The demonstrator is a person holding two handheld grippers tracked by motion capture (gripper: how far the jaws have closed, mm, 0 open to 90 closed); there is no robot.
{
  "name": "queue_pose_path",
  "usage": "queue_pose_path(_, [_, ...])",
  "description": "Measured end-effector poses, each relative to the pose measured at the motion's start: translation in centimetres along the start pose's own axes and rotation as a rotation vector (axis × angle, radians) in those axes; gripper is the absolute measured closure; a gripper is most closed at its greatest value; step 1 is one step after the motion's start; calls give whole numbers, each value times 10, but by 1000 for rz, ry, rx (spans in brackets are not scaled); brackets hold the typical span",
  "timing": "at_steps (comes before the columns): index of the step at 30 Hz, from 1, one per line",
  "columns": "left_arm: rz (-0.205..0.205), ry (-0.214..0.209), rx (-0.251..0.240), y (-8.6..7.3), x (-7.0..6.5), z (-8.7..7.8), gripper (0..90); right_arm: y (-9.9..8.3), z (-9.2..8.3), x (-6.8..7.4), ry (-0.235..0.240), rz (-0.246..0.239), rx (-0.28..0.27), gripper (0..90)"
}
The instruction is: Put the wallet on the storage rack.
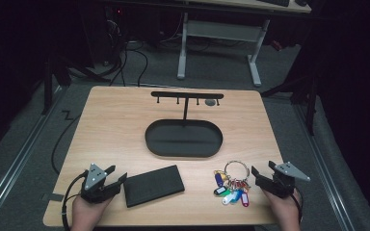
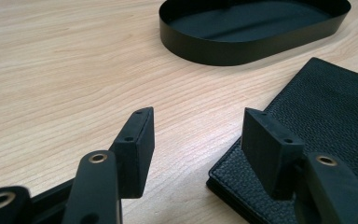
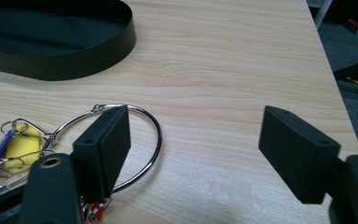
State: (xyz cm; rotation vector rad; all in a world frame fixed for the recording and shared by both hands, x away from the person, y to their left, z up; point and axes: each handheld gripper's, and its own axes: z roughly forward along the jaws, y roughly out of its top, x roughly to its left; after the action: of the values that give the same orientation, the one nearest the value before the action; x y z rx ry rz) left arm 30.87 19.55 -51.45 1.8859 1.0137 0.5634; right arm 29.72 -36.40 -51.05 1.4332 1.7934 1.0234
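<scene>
A black textured wallet (image 1: 154,185) (image 2: 317,116) lies flat near the table's front, just right of my left gripper (image 1: 116,176) (image 2: 196,140), which stands open and holds nothing; its right jaw hangs over the wallet's near corner. A large metal key ring (image 1: 236,168) (image 3: 135,140) with several coloured key tags (image 1: 231,190) (image 3: 18,144) lies at the front right. My right gripper (image 1: 262,169) (image 3: 193,144) is open beside it, its left jaw over the ring. A black oval tray (image 1: 183,139) (image 2: 242,46) (image 3: 74,60) with a hook stand (image 1: 187,96) sits at the table's middle.
The wooden table (image 1: 111,130) has its right edge (image 3: 331,70) close to my right gripper. A small grey object (image 1: 210,102) lies behind the stand. Cables and a desk frame (image 1: 221,43) are on the floor beyond the far edge.
</scene>
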Motion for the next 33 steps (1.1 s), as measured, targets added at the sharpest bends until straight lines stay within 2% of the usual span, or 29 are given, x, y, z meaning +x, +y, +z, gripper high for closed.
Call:
queue_pose_path(5, [11,-16,16,-1,-4,2,458,-1,4,2,32,-25,20,271])
queue_pose_path(6, [29,-12,24,-2,-6,2,460,1,6,3,35,-29,18,271])
queue_pose_path(9, [46,-1,32,-3,-7,1,473,3,8,4,41,-42,14,291])
queue_pose_path(13, [-1,-28,30,-7,-4,-4,496,5,13,6,54,-54,13,309])
queue_pose_path(17, [-4,-37,42,-11,-2,-8,534,8,17,7,58,-46,1,326])
queue_pose_path(18, [-11,-27,64,-14,-3,-10,538,10,17,10,64,-55,-10,330])
queue_pose_path(21, [-15,-11,80,-16,-4,-16,560,12,18,13,70,-63,-20,336])
queue_pose_path(22, [-10,-5,81,-17,-5,-21,624,15,18,14,85,-46,-1,371])
queue_pose_path(23, [2,19,70,-17,-7,-25,624,15,18,14,85,-46,-1,371])
queue_pose_path(25, [36,62,65,-17,-11,-31,702,18,17,15,98,-35,-15,370])
queue_pose_path(26, [44,56,97,-20,-14,-33,753,20,17,14,104,-28,-21,370])
queue_pose_path(27, [44,56,97,-20,-14,-33,766,20,17,14,104,-28,-21,370])
queue_pose_path(29, [62,45,153,-26,-20,-32,778,21,18,13,114,-18,-20,367])
queue_pose_path(31, [83,41,189,-31,-28,-32,794,21,18,12,122,-5,-17,366])
queue_pose_path(33, [109,34,203,-33,-36,-32,810,21,18,12,126,-3,-19,367])
